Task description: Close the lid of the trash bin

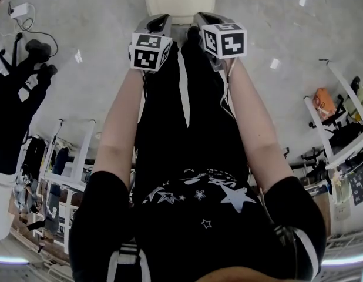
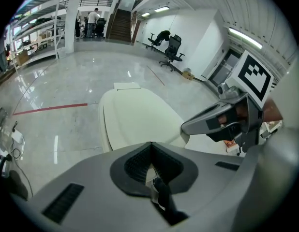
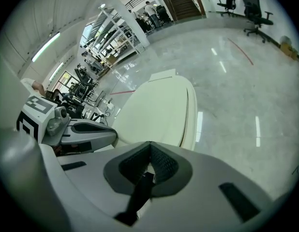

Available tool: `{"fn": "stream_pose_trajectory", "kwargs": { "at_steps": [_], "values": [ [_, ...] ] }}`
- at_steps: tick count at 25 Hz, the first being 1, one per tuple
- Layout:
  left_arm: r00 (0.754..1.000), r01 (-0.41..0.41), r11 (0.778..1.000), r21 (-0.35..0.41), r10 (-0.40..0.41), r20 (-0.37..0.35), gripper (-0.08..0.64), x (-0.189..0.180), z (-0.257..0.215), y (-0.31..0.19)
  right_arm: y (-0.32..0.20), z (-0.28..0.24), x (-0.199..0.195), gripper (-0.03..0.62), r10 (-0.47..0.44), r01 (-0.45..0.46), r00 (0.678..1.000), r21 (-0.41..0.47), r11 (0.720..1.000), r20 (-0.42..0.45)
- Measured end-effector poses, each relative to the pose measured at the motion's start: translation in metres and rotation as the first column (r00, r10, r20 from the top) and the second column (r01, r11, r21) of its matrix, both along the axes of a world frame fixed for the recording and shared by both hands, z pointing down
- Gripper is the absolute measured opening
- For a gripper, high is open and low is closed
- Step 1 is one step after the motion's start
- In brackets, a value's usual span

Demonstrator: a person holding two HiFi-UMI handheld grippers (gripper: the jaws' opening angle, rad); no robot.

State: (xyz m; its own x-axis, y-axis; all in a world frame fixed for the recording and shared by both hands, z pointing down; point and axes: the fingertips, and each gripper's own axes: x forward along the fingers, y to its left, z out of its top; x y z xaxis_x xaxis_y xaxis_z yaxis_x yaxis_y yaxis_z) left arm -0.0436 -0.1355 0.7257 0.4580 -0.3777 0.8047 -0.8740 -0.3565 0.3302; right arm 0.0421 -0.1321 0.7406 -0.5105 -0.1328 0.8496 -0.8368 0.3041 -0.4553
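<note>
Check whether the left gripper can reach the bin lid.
Probably yes: the left gripper hovers at the near edge of the lid, nothing lies between them, and the right gripper sits beside it, not across its path.

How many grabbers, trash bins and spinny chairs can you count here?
Grippers: 2, the left gripper and the right gripper.
Trash bins: 1, the cream trash bin.
Office chairs: 2, the left office chair and the right office chair, far off by the wall.
Total: 5
</note>
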Motion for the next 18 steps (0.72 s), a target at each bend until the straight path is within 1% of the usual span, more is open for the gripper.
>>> {"fn": "stream_pose_trajectory", "kwargs": {
  "at_steps": [3,5,13,18],
  "values": [
    [0.999,-0.043,0.999,-0.021,0.043,0.003,0.011,0.002,0.008,0.002,0.002,0.007,0.001,0.006,0.007,-0.008,1.000,-0.016,1.000,-0.003],
    [0.998,-0.058,0.998,-0.032,0.058,0.005,0.011,0.003,0.014,0.003,0.006,0.017,0.001,0.006,0.009,-0.009,1.000,-0.028,1.000,0.005],
    [0.998,-0.064,0.995,-0.073,0.064,-0.008,0.011,0.003,0.029,0.004,0.004,0.028,0.002,0.006,0.016,-0.017,0.999,-0.039,0.999,-0.029],
    [0.997,-0.081,0.993,-0.080,0.080,-0.021,0.011,0.000,0.033,0.005,0.007,0.035,-0.001,0.006,0.022,-0.024,0.999,-0.042,0.999,-0.035]
  ]
}}
